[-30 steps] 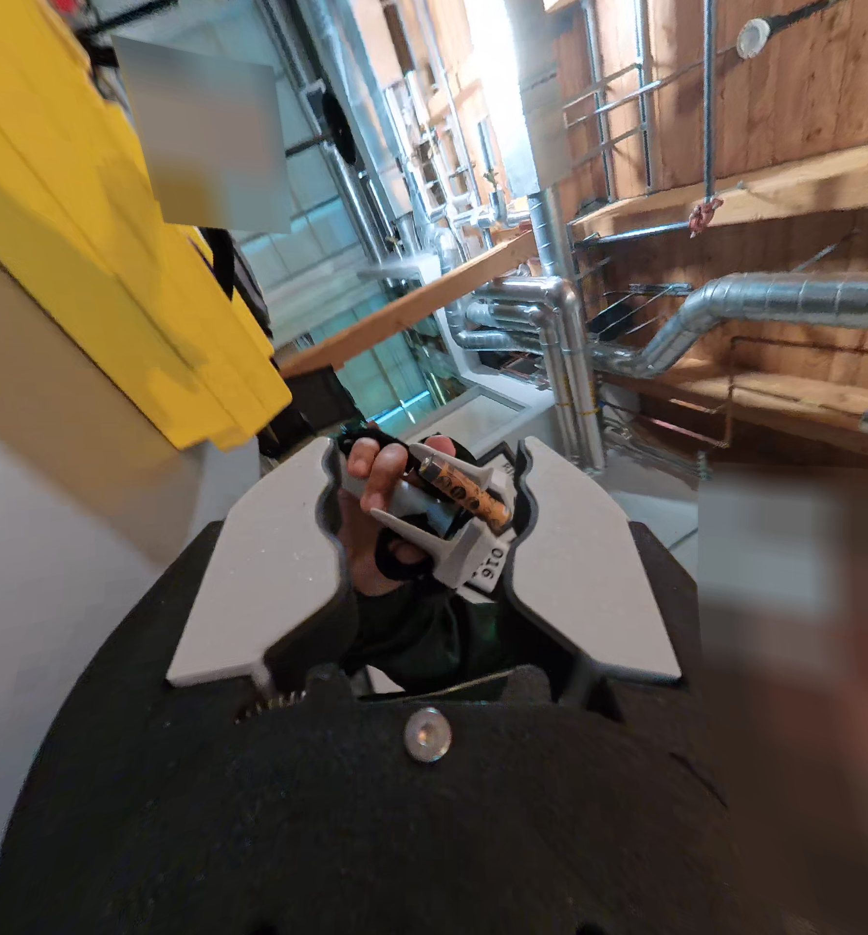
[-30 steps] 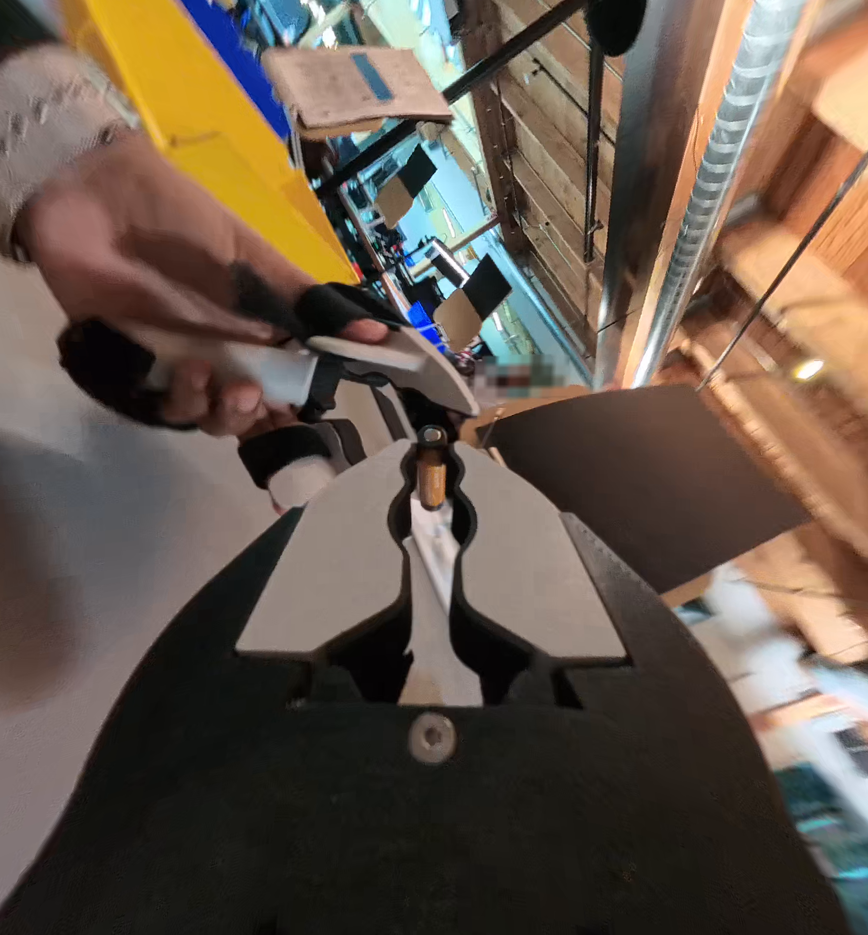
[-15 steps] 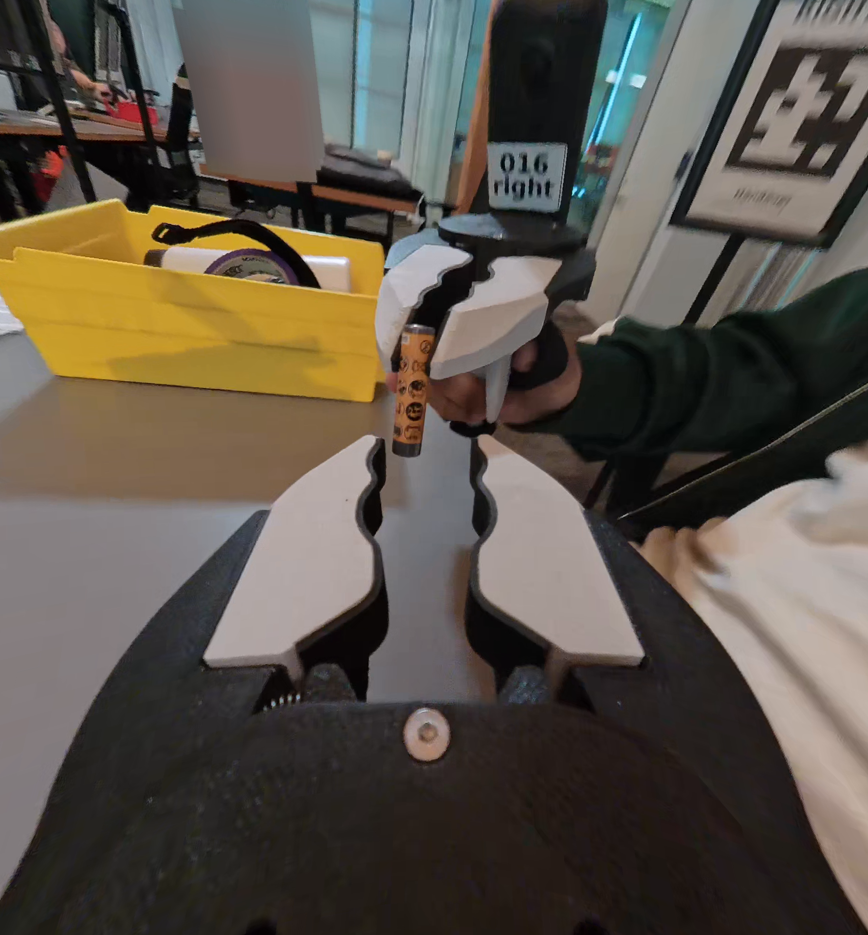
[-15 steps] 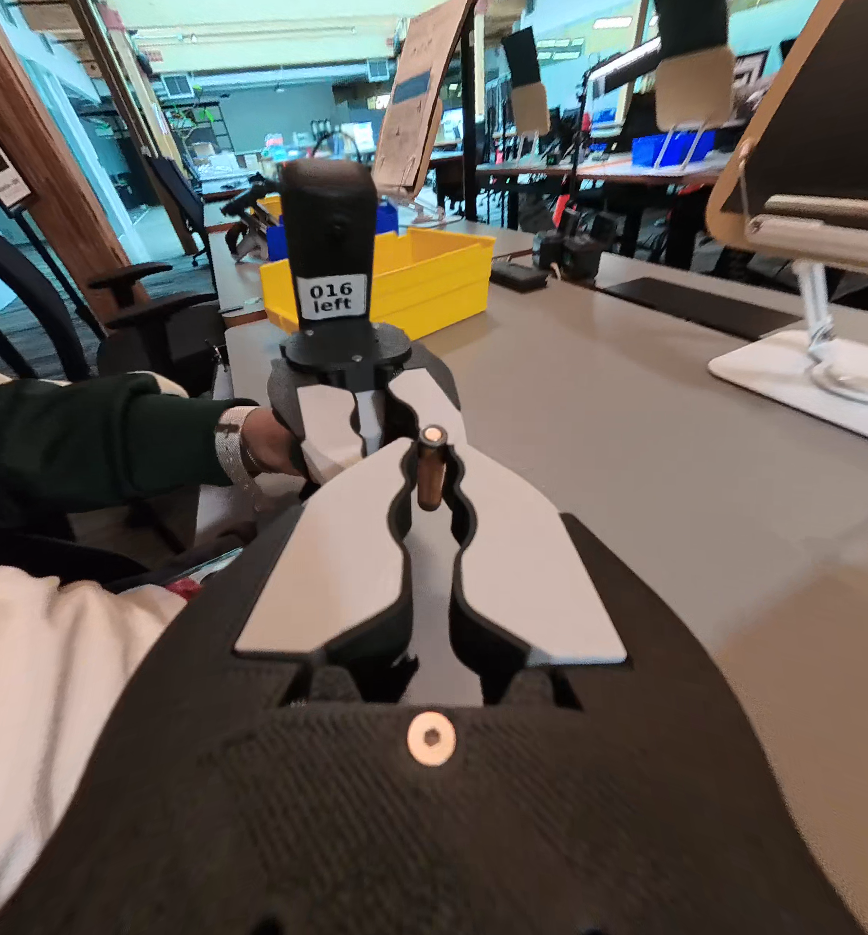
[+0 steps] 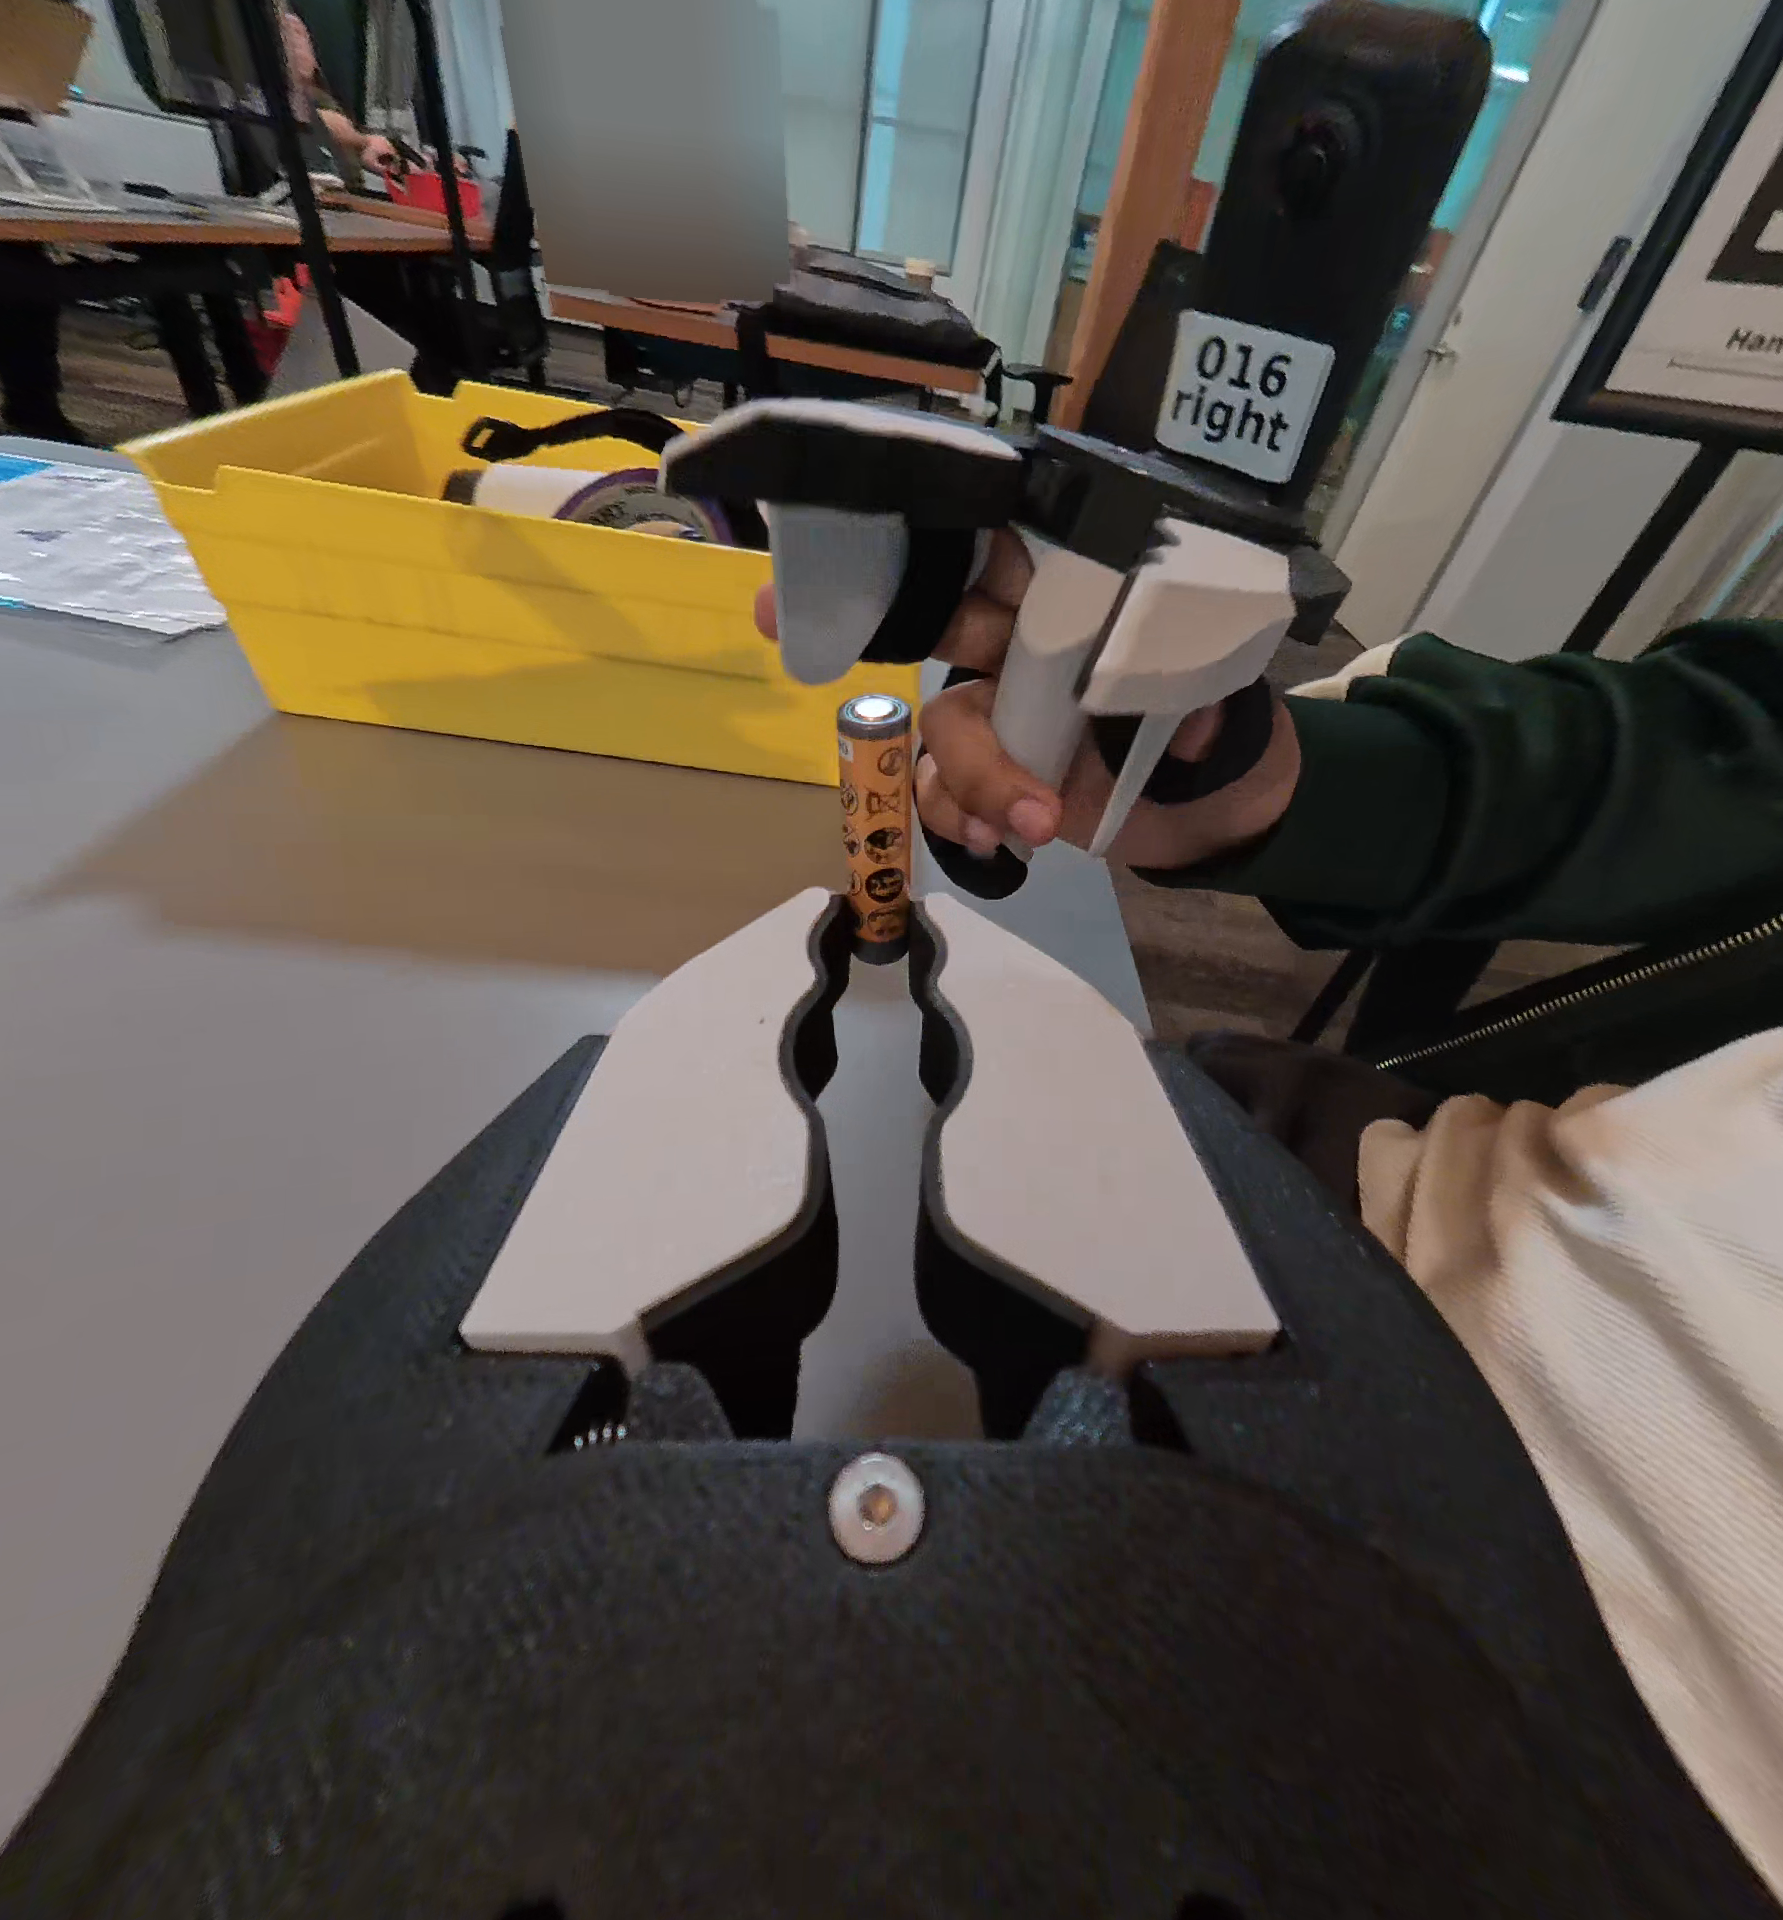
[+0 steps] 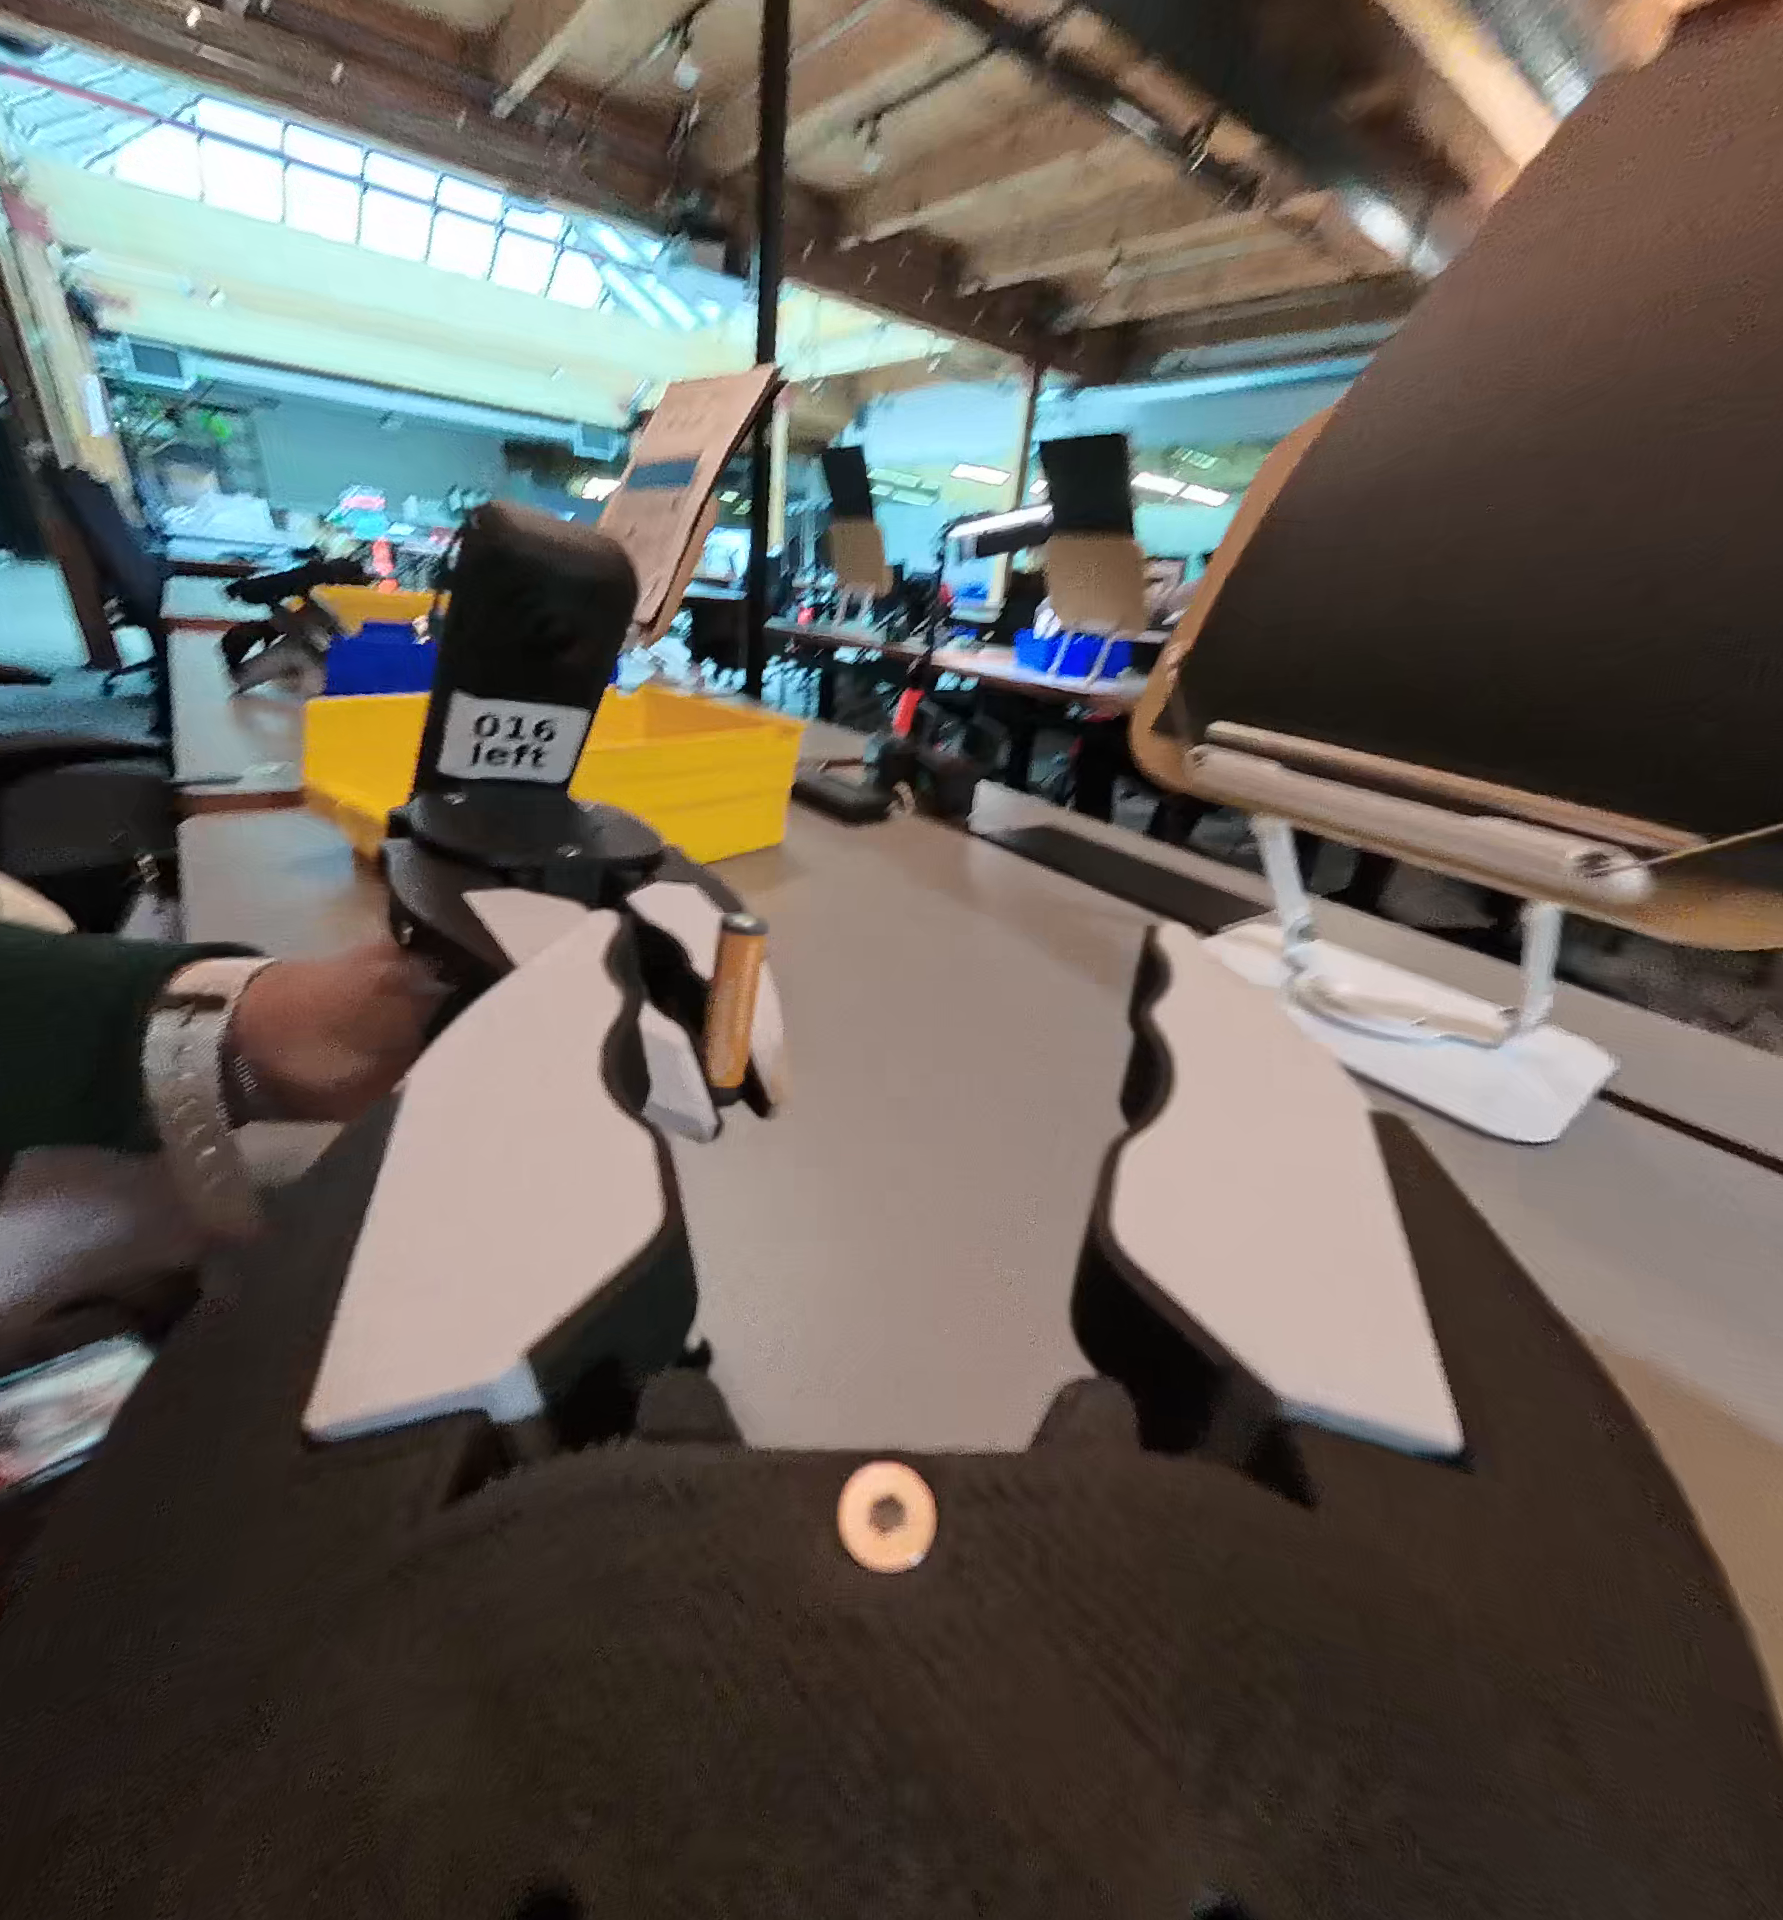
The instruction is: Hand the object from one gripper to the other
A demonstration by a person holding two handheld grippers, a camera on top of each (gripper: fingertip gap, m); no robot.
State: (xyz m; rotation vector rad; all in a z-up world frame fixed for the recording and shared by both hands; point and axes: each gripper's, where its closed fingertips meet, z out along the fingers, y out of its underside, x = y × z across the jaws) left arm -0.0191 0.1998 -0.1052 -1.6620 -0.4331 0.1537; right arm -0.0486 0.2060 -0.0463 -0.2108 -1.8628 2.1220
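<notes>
Now that the left gripper (image 5: 874, 940) pinches the battery (image 5: 874, 821) upright at 12 o'clock, the handover looks done. Half a second ago the right gripper (image 6: 882, 1029) held it; its fingers are now spread wide and empty.

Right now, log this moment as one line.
left gripper: shut on battery, upright | right gripper: open, empty | handover: done

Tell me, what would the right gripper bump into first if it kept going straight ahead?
Probably nothing soon. The right gripper is open and points along bare table. The left gripper holding the battery sits a little left of that line. Depth is hard to judge.
</notes>
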